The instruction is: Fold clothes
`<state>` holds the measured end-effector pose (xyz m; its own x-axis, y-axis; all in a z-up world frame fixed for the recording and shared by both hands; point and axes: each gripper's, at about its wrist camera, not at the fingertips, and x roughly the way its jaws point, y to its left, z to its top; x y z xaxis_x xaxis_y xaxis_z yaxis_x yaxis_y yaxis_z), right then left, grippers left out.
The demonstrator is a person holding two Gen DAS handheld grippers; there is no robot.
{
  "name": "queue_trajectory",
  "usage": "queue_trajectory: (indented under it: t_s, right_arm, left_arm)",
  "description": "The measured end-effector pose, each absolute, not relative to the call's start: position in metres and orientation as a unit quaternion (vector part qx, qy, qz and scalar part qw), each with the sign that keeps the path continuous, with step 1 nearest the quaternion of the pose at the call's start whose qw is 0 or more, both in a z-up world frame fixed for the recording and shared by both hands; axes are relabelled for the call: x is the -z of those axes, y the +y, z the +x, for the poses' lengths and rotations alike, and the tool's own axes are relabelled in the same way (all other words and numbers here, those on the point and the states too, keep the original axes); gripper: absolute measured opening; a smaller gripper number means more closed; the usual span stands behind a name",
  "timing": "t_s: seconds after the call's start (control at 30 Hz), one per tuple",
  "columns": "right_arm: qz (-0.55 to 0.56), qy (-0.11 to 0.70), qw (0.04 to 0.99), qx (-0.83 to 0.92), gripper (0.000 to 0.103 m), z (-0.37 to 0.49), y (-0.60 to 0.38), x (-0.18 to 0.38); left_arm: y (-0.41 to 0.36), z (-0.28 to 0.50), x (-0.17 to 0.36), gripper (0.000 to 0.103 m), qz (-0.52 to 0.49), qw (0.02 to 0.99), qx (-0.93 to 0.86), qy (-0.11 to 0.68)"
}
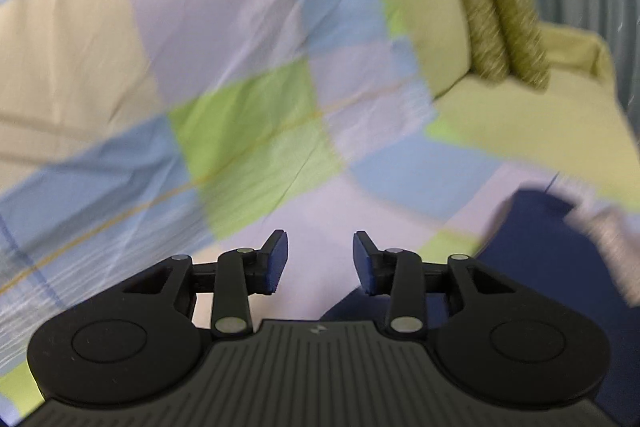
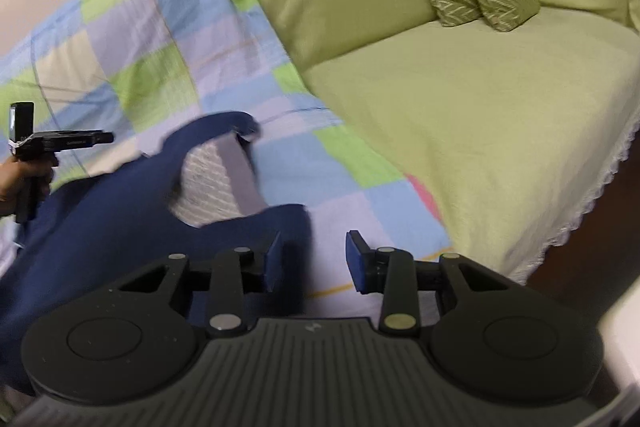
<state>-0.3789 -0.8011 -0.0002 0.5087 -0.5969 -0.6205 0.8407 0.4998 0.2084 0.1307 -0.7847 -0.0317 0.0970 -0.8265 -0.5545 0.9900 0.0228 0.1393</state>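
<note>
Navy garment (image 2: 100, 227) on checked sheet (image 2: 140, 59), green sofa (image 2: 460, 115).
Left tongs (image 1: 320, 263) apart, empty; right tongs (image 2: 313, 261) apart, garment edge between, unclamped.

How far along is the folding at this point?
Done: the navy garment lies on the checked sheet, its neckline showing, no clear fold visible. In hand: nothing; the left gripper and right gripper are both open and empty. Left: apparently all the folding.
</note>
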Motion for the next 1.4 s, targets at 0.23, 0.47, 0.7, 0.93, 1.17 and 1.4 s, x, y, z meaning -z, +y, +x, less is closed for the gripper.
queue_trajectory:
  t_s: [0.23,0.47,0.7,0.93,1.17,1.4]
  right_arm:
    - [0.283,0.226,0.836,0.412,0.033,-0.385,-0.812,0.012]
    - [0.286,0.224,0.847,0.389,0.036,-0.387,-0.820,0.021]
    - [0.297,0.225,0.855,0.360,0.036,-0.384,-0.829,0.034]
    - [0.256,0.194,0.874,0.364,0.001,-0.385,-0.826,0.016]
    - [0.269,0.230,0.850,0.391,0.006,-0.379,-0.835,0.030]
    - [0.272,0.202,0.829,0.446,0.013,-0.405,-0.821,0.016]
  left_arm:
    - [-0.861,0.036,0.054,0.052,0.303,0.561,0.749,0.179]
    - [-0.917,-0.001,0.092,0.052,0.355,0.504,0.761,0.200]
    - [-0.941,-0.016,0.106,0.011,0.390,0.434,0.778,0.231]
    - [-0.940,0.013,0.076,0.006,0.244,0.522,0.784,0.231]
    - [-0.941,0.036,0.096,0.057,0.258,0.576,0.731,0.259]
    - [-0.882,0.059,0.052,0.057,0.227,0.609,0.724,0.230]
